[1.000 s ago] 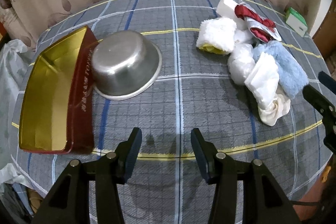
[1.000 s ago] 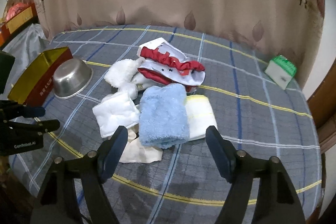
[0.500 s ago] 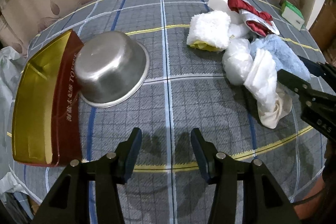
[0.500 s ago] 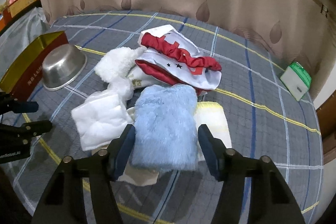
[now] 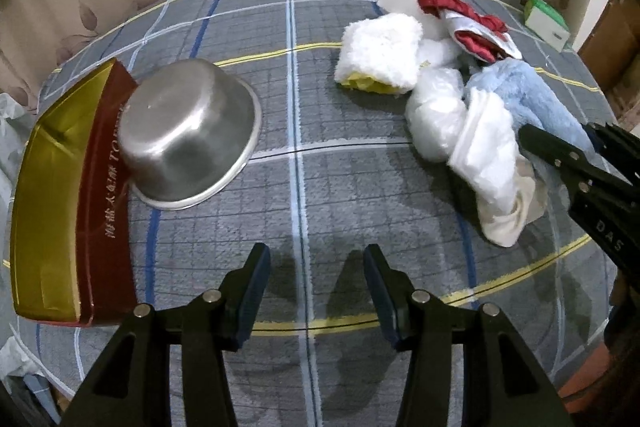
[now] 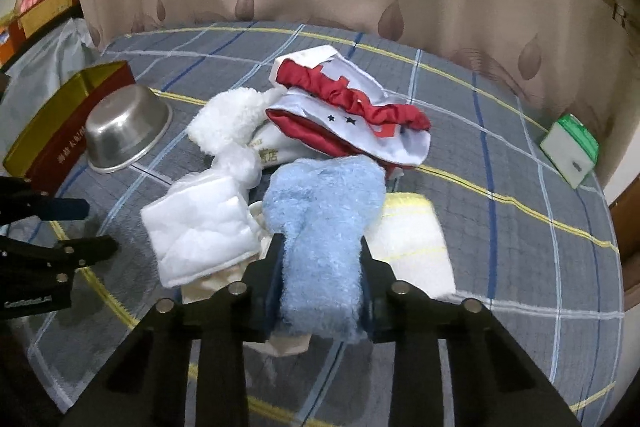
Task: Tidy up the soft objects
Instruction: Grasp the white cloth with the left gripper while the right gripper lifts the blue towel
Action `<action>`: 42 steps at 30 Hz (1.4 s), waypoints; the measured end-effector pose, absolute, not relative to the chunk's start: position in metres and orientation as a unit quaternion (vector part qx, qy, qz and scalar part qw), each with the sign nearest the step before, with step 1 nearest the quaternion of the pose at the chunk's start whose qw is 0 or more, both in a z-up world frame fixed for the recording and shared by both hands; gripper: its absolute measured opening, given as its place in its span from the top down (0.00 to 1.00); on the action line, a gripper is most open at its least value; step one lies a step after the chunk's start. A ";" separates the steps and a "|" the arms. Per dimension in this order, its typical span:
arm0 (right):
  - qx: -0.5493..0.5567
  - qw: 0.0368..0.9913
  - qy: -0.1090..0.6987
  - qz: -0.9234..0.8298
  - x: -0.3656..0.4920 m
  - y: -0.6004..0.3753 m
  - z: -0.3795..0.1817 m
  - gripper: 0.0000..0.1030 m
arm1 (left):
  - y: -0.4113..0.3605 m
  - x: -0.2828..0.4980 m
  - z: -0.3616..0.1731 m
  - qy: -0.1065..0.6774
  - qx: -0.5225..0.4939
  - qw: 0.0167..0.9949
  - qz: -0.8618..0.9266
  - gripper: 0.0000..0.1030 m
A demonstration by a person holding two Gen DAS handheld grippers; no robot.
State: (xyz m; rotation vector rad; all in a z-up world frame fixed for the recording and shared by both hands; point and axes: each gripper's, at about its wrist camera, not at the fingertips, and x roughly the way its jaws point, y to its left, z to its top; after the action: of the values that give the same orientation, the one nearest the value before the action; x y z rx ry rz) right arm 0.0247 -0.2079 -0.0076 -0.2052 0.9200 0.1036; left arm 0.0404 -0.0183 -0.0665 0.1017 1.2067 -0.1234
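Your right gripper [image 6: 320,269] is closing on the fluffy light-blue folded towel [image 6: 324,223]; the pile already bulges between the pads low in the right wrist view, so the grip is on. Your left gripper [image 5: 316,281] stands half open with nothing between its jaws, hanging over bare grey plaid tablecloth [image 5: 320,187] at the bottom of its own view.

The towel lies at the near edge of a heap of soft things in mid-frame, and that is where trouble may come. It overlaps the pale yellow-and-white folded cloth [image 6: 412,235] on its right and rests just against the white quilted pad [image 6: 200,227] on its left. If you lift quickly, either may drag along or slide toward the table edge. The pinch also looks to take only the near end, so the far end may sag and unfold.

The destination is a guess: the red and gold tin box [image 5: 60,195] at left of the left wrist view seems likely, but the upturned steel bowl [image 5: 188,135] touches it. You cannot see what lies beneath the towel, nor how much the pads have gathered. The red-and-white satin garment [image 6: 352,115] covers whatever is behind it.
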 end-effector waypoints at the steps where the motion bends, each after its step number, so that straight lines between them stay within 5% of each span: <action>1: -0.095 0.891 0.442 0.045 0.021 -0.210 -0.005 0.74 | -0.019 0.040 -0.066 0.566 0.049 0.821 -0.058 0.52; 18: 0.000 0.921 0.387 -0.043 -0.025 -0.286 0.028 0.77 | -0.051 0.043 -0.045 0.543 0.077 0.830 -0.099 0.52; 42: 0.072 0.871 0.469 -0.126 -0.024 -0.352 -0.026 0.73 | -0.114 0.091 -0.040 0.551 0.093 0.805 -0.197 0.52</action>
State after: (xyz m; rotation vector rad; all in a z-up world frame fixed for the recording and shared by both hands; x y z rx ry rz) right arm -0.0242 -0.3522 -0.0259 0.1499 0.9801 -0.2628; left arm 0.0914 -0.1144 -0.0404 0.1988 1.1797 -0.4225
